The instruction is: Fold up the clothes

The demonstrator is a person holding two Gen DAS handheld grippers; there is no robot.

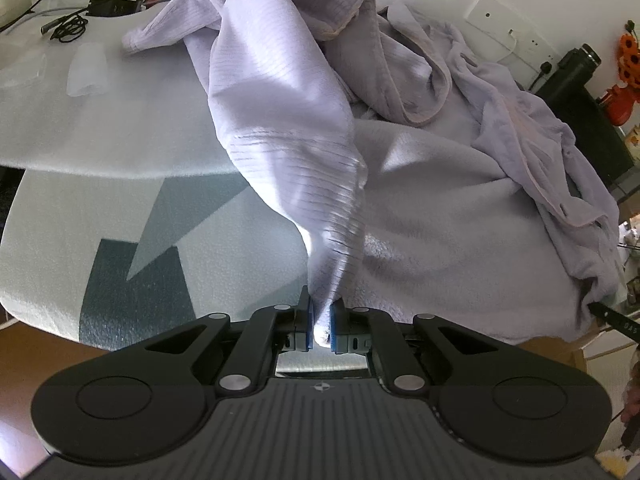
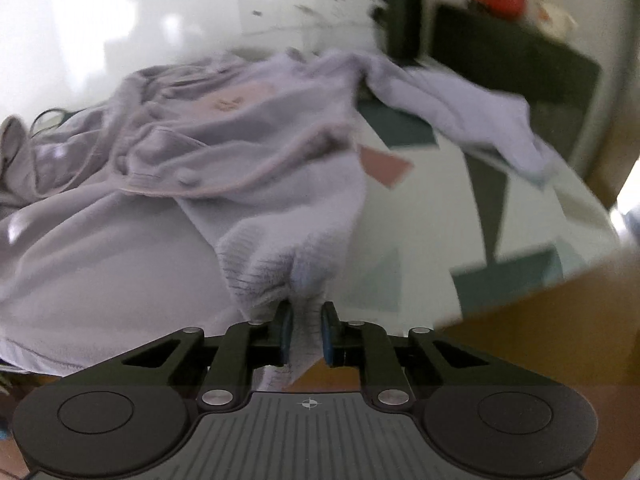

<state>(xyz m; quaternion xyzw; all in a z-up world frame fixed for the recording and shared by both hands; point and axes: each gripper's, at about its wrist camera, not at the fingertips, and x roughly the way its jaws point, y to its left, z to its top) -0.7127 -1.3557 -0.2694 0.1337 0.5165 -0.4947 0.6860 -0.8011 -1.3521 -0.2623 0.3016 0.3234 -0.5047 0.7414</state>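
A pale lilac ribbed garment (image 1: 280,120) rises in a taut twisted band from my left gripper (image 1: 320,322), which is shut on its hem, up past the top of the left wrist view. In the blurred right wrist view the same ribbed cloth (image 2: 280,216) runs into my right gripper (image 2: 306,330), whose blue pads (image 2: 285,332) pinch its hem. A fleecy lilac garment (image 1: 460,208) lies heaped on the table (image 1: 80,128) to the right. Its buttoned front (image 2: 192,148) shows behind the held cloth.
The table wears a white cover with dark teal shapes (image 1: 136,276). Black cables and a power adapter (image 1: 108,6) lie at its far left. A wall socket (image 1: 504,28), a black box (image 1: 580,120) and orange flowers (image 1: 628,60) stand at the right. The wooden floor (image 2: 540,332) lies below.
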